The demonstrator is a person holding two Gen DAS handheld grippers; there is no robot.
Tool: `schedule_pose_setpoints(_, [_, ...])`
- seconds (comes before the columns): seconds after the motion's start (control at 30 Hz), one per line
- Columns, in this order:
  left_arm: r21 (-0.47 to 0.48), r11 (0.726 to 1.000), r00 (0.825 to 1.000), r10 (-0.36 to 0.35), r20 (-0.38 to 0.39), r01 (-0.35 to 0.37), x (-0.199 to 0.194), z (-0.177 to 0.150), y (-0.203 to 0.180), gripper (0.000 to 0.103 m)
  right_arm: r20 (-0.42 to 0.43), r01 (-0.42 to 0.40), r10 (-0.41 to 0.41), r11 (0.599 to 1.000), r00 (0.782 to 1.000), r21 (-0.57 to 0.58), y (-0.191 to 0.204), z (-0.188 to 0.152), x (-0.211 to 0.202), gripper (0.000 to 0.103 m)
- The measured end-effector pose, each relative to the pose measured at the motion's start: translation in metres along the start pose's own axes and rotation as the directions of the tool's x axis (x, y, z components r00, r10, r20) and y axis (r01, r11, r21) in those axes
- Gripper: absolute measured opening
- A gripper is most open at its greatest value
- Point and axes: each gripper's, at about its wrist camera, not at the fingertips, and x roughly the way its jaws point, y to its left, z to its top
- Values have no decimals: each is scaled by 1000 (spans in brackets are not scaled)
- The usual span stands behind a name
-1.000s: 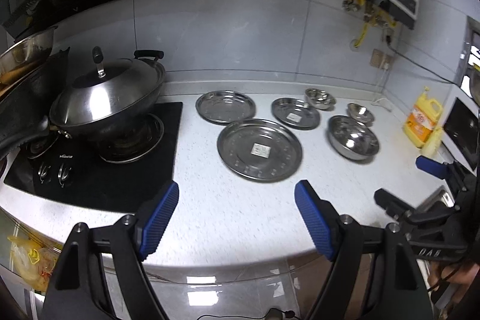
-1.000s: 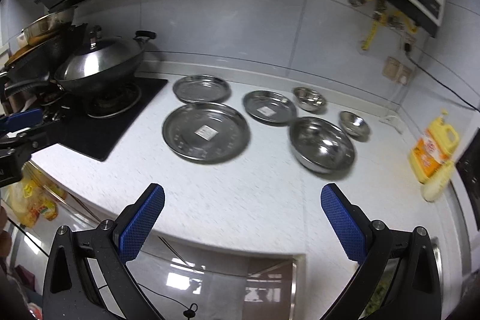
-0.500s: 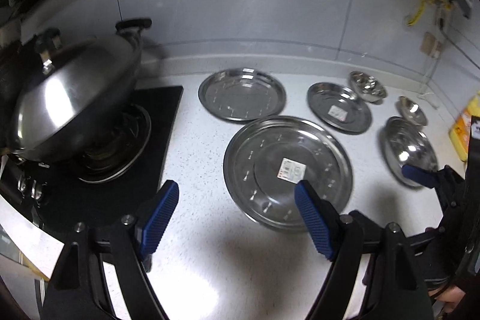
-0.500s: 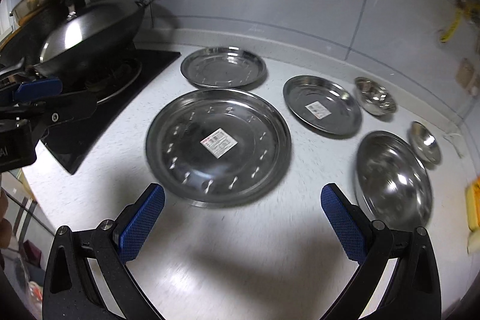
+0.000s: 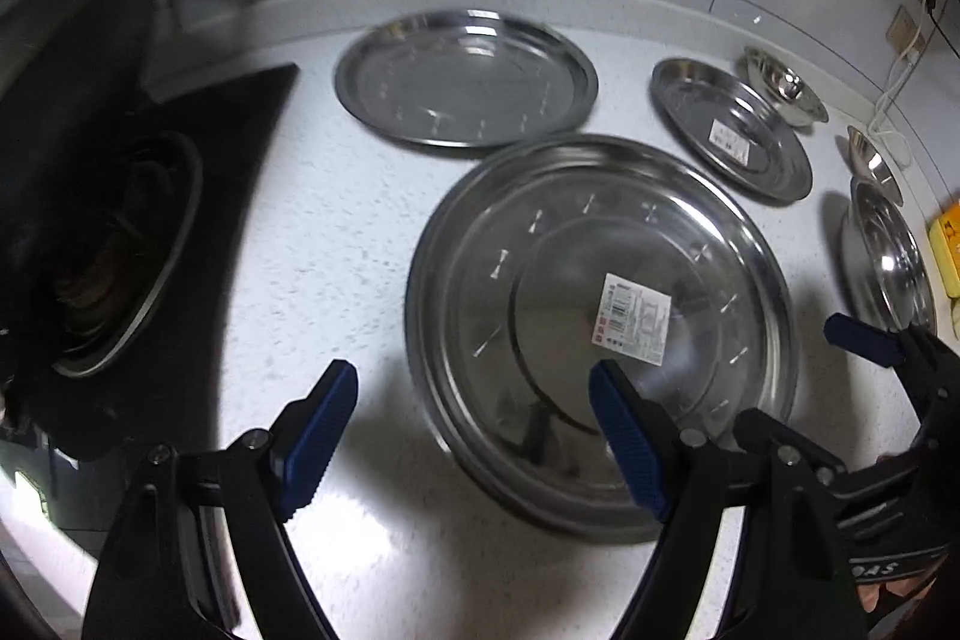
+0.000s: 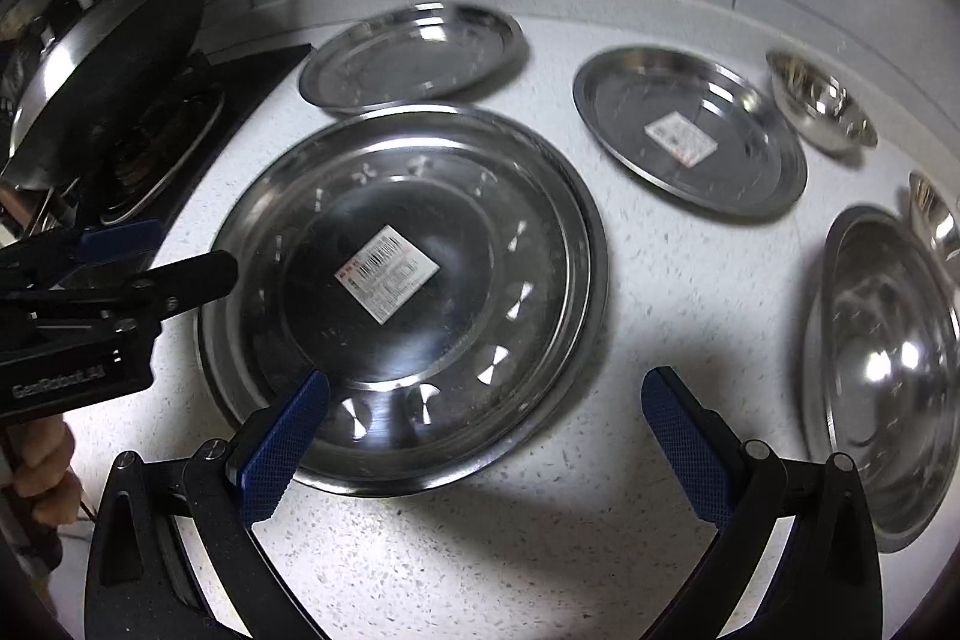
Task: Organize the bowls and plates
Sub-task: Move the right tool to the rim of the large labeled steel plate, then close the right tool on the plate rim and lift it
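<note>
Straddling the big plate (image 6: 402,292), our left claw (image 5: 474,436) and right claw (image 6: 486,436) gape wide, empty, for its rim.

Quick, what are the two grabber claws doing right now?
Left gripper: open, holding nothing, over the rim of the large round steel plate.
Right gripper: open, holding nothing.

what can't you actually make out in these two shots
- Label on the largest plate: print too small and blurred to read in both views.
- Big bowl: cut off by the right edge of the right wrist view; the right gripper covers part of it in the left wrist view.
- Wok: only part shows in the right wrist view; a dark blur in the left wrist view.
- Left gripper: open over the plate's near rim, contact cannot be told.
</note>
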Motion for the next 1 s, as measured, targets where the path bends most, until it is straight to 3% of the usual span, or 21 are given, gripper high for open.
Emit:
schedule_pose_setpoints(0.23, [-1,997,995,-73,-68,74,28,7,3,79,-48,-39,43,996,998,85,-15,2,15,102])
schedule_pose_setpoints(0.5, [39,994,991,-93,-92,97,36,10,-1,78,-57,-97,107,984,993,150,-25,4,20,90])
schedule_pose_setpoints(0.6, [23,993,986,-116,-116,119,37,14,3,78,-56,-116,126,981,990,153,-28,7,18,79])
schedule_pose_setpoints(0.77, [-40,981,974,-194,-118,190,35,17,15,78,-61,-146,156,979,986,145,-34,7,16,47])
schedule_pose_setpoints(0.9, [-151,950,949,-291,-121,272,35,20,32,77,-68,-151,162,977,984,153,-41,6,16,34])
schedule_pose_setpoints(1.0, [-144,944,937,-318,-146,298,38,27,33,74,-73,-161,174,973,982,163,-50,5,15,21])
